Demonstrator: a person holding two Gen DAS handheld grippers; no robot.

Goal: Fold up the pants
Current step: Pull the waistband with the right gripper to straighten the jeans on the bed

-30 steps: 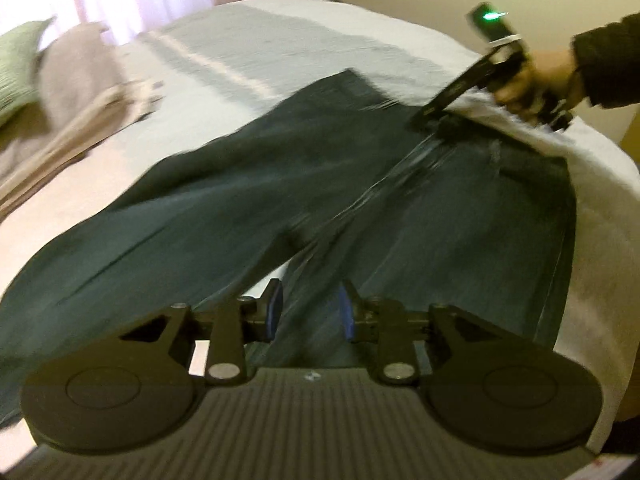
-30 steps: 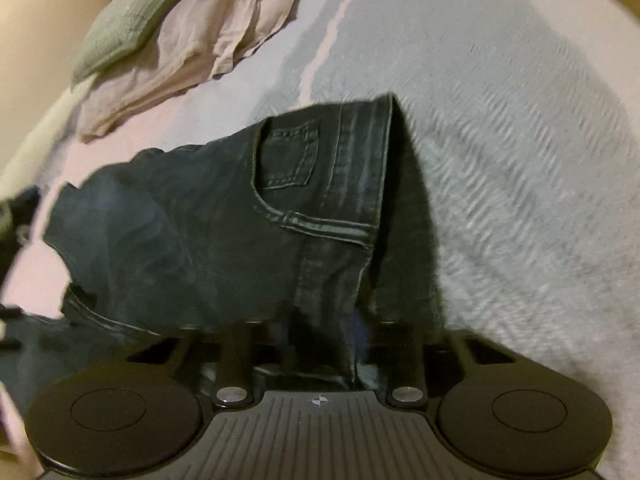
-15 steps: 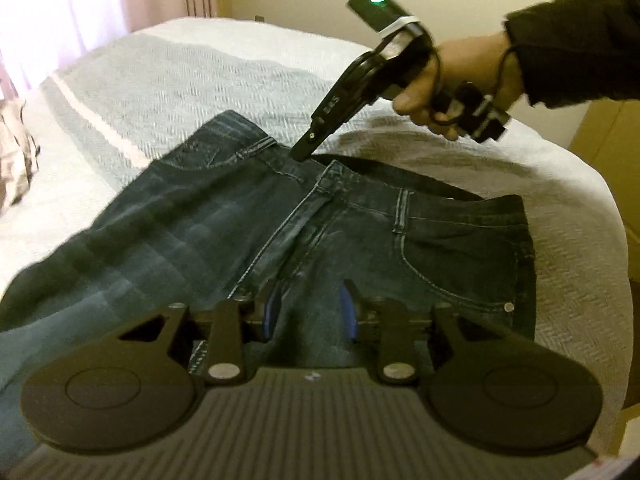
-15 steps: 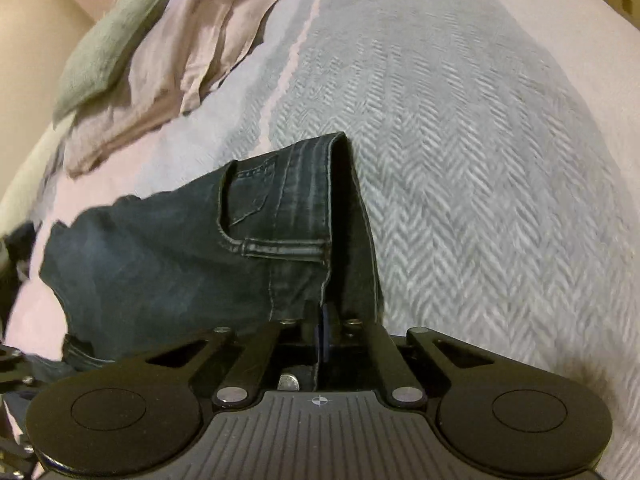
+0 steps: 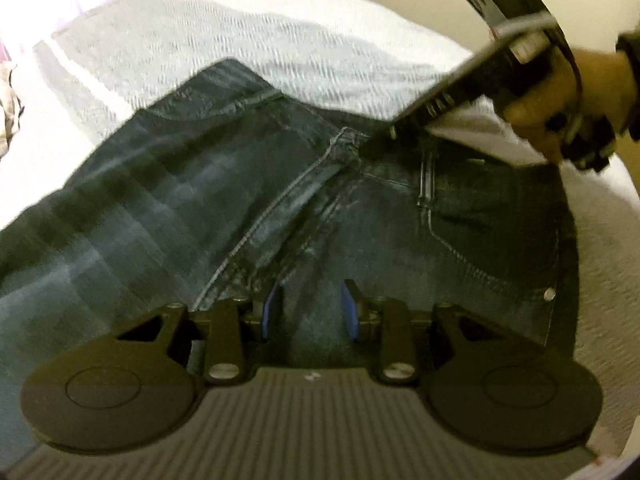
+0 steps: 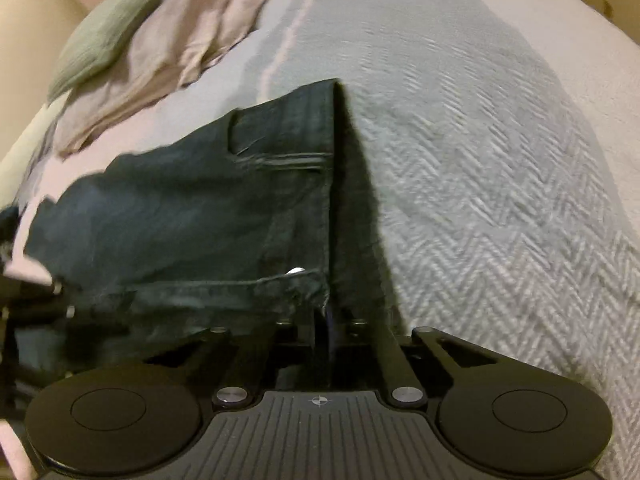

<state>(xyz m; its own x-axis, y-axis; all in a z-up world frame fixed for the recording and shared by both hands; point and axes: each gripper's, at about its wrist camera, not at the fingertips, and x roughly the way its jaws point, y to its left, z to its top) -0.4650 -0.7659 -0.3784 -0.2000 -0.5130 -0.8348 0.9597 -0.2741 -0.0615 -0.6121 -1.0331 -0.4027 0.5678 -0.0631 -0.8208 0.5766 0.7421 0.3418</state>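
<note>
Dark blue denim jeans (image 5: pixel 240 200) lie front-side up on a bed covered by a grey-and-white herringbone bedspread (image 5: pixel 248 52), the waistband toward the far side and the legs running off toward the left of the left wrist view. The left tool (image 5: pixel 308 308) hovers low over the crotch area of the jeans, its two blue-padded fingers (image 5: pixel 270 310) spread apart with nothing between them; denim shows in the gap, but whether the tips touch it cannot be told.

The right tool (image 6: pixel 328 316) reaches in from the far right, carried by a hand (image 5: pixel 560 100) in a dark sleeve, and meets the jeans at the centre of the waistband, by the top of the fly. From its own camera its fingers are pressed together on the waistband edge, beside a silvery metal button (image 6: pixel 296 270), and the denim rises in a taut vertical fold from that grip. A green light glows on the back of this tool.

The denim is faded in pale patches along the thighs, with lighter topstitching tracing the fly, a curved front pocket (image 5: pixel 480 240) and a small rivet. The bedspread is woven and ridged, with a pale stripe across it. At the head of the bed sit a sage green ribbed pillow (image 6: pixel 108 36) and crumpled beige cloth (image 6: pixel 180 48).
</note>
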